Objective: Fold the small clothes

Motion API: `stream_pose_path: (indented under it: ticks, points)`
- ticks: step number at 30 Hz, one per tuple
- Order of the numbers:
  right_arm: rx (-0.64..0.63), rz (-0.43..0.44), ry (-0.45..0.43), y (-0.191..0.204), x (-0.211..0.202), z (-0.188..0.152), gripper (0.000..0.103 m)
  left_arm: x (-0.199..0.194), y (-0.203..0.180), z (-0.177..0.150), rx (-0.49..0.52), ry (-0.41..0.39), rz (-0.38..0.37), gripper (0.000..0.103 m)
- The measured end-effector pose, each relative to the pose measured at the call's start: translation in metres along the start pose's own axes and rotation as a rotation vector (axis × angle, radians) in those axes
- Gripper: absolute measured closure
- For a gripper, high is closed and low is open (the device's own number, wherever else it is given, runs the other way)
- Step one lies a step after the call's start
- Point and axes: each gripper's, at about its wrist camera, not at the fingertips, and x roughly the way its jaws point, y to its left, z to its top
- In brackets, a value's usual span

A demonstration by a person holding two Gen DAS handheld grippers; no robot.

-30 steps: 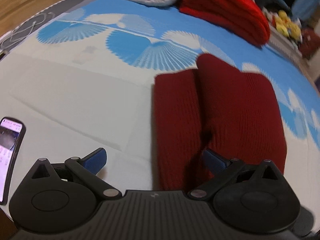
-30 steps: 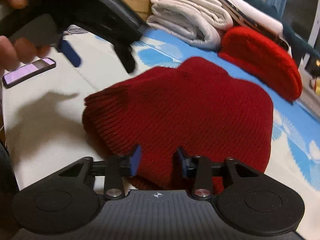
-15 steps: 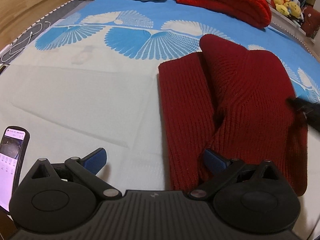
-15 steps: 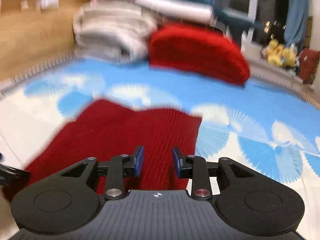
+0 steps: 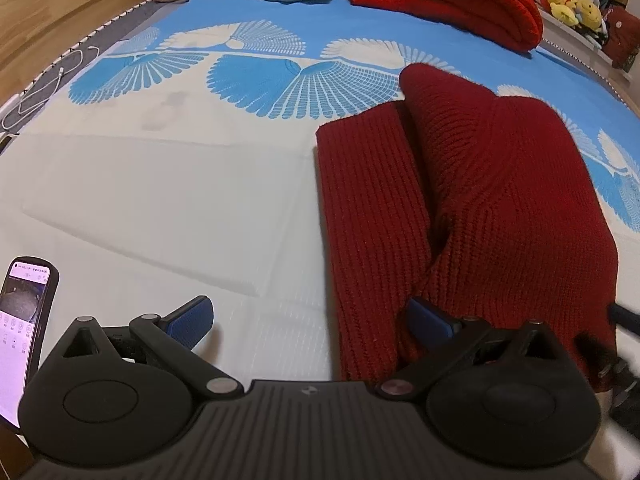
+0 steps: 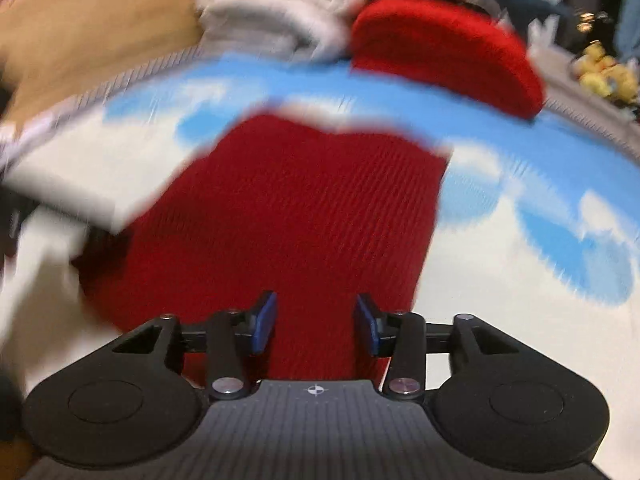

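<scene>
Dark red ribbed knit garment is laid folded near the mattress's right edge. Both the left gripper and right gripper are spread, holding nothing. The loose fold could be dragged open if snagged.

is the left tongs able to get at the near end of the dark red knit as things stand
Probably yes. The left tongs stand wide open, with one finger already beside the dark red knit at its near end, and nothing lies between them.

The lit phone screen shows text too small to read.
</scene>
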Motion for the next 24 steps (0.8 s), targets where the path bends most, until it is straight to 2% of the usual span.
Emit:
stream_pose_path:
  ticks: [2, 3, 4, 6, 8, 11, 13, 19, 24]
  points:
    - [-0.088, -0.032, -0.050, 0.013, -0.002, -0.008, 0.049, 0.000, -0.001, -0.001, -0.004, -0.005, 0.009, 0.000]
    - [-0.092, -0.024, -0.056, 0.012, -0.004, -0.004, 0.047, -0.002, -0.001, 0.000, -0.007, -0.009, 0.009, 0.000]
    - [-0.052, 0.021, -0.066, 0.003, -0.009, 0.002, 0.045, -0.004, 0.000, 0.000, -0.010, -0.012, 0.009, 0.000]
    - [0.084, 0.095, -0.104, -0.020, -0.021, 0.007, 0.027, -0.014, 0.003, -0.003, -0.039, -0.027, 0.006, 0.000]
    - [0.209, 0.119, -0.150, -0.042, -0.032, 0.011, 0.021, -0.026, 0.008, -0.009, -0.080, -0.054, -0.015, 0.000]
    - [0.314, 0.140, -0.184, -0.068, -0.043, 0.014, 0.018, -0.044, 0.012, -0.021, -0.150, -0.083, -0.023, 0.000]
    - [0.334, 0.151, -0.182, -0.074, -0.048, 0.012, 0.018, -0.055, 0.012, -0.032, -0.193, -0.094, -0.019, 0.000]
    - [0.261, 0.131, -0.183, -0.071, -0.055, 0.009, 0.018, -0.078, 0.002, -0.059, -0.297, -0.083, -0.077, 0.000]
    - [0.228, 0.124, -0.168, -0.070, -0.054, 0.007, 0.016, -0.070, -0.019, -0.066, -0.293, -0.072, -0.108, 0.000]
